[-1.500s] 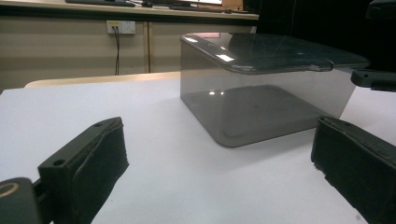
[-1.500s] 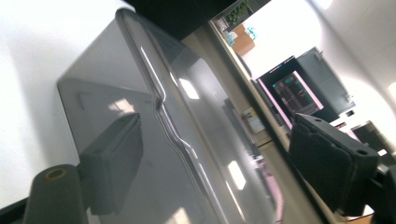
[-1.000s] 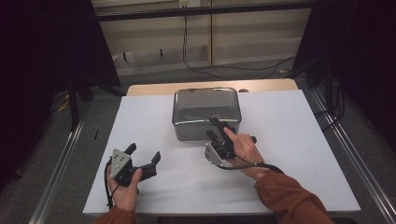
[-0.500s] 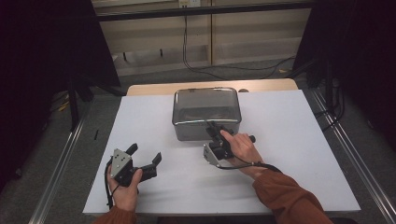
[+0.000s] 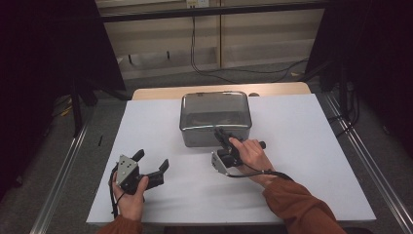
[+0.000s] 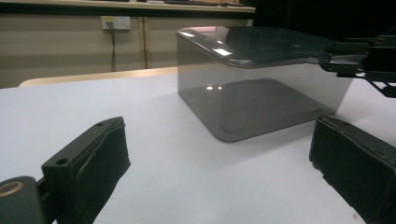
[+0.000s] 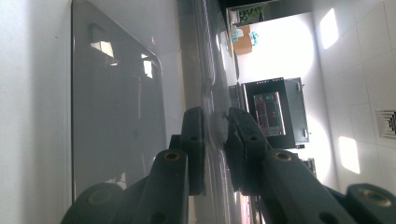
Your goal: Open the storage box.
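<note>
A smoky grey see-through box (image 5: 214, 114) with a lid stands upright at the middle of the white table (image 5: 302, 146). My right gripper (image 5: 220, 132) reaches its near front edge, turned on its side. Its jaws have just been closing, and in the right gripper view the right gripper (image 7: 215, 126) is shut on the lid's rim (image 7: 208, 84), with the pads pressing on both sides. My left gripper (image 5: 152, 160) rests on the table at the near left, open with nothing in it. In the left gripper view the box (image 6: 261, 98) stands beyond the left gripper (image 6: 217, 144), apart from it.
Metal rails (image 5: 58, 180) run along both sides of the table. Behind the table are a wooden edge (image 5: 160, 92) and cables (image 5: 195, 53) on the floor. A cable (image 5: 263, 173) trails from the right gripper over the forearm.
The right gripper's jaws have closed onto the box lid's front rim. Both hands stayed in place, and the left gripper is unchanged.
</note>
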Tool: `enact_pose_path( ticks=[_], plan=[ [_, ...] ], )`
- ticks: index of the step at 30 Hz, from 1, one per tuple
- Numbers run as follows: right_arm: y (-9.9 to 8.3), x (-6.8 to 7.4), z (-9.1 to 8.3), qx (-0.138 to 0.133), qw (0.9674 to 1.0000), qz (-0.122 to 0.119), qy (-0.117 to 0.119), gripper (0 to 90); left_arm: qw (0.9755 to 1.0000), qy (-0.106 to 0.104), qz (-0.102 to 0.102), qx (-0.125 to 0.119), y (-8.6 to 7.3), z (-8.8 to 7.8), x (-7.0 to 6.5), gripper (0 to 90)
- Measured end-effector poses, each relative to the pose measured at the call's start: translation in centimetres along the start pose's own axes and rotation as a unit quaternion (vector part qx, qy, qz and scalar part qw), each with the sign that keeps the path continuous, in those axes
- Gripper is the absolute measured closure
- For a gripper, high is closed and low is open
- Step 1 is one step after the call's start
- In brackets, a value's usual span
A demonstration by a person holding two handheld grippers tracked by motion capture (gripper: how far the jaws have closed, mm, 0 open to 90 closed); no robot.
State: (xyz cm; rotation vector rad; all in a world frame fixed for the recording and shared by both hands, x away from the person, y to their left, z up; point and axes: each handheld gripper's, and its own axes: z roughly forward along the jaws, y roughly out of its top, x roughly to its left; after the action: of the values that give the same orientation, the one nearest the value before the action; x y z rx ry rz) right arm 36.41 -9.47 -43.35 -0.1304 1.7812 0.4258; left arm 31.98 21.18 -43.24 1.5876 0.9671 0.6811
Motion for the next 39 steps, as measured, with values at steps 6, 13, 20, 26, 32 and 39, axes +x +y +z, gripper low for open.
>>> enact_pose_path(
  ticks=[6, 13, 20, 26, 32, 39],
  plan=[
    [0.0, -0.1, 0.0, 0.000, 1.0000, -0.005, -0.002, 78.4, 1.0000, -0.001, -0.003, -0.004, 0.1, 0.1, 0.1, 5.3],
    [0.0, -0.2, 0.0, -0.003, 1.0000, -0.001, -0.003, 78.6, 0.9995, -0.030, -0.005, -0.005, 0.4, 0.3, 0.2, 7.3],
    [0.0, -0.4, -0.2, -0.005, 1.0000, 0.003, -0.005, 79.6, 0.9985, -0.054, -0.004, -0.009, 0.6, 0.4, 0.2, 5.0],
    [0.0, -0.6, -0.3, -0.006, 0.9999, 0.006, -0.006, 80.1, 0.9984, -0.057, -0.002, -0.006, 0.9, 0.9, 0.2, 1.8],
    [0.2, -0.9, -0.3, -0.006, 0.9999, 0.007, -0.009, 80.4, 0.9984, -0.057, -0.002, -0.007, 1.6, 1.7, 0.1, 1.4],
    [0.2, -1.3, -0.4, -0.007, 0.9998, 0.009, -0.014, 80.7, 0.9971, -0.074, 0.020, -0.001, 2.3, 2.4, -0.3, 2.6]
  ],
)
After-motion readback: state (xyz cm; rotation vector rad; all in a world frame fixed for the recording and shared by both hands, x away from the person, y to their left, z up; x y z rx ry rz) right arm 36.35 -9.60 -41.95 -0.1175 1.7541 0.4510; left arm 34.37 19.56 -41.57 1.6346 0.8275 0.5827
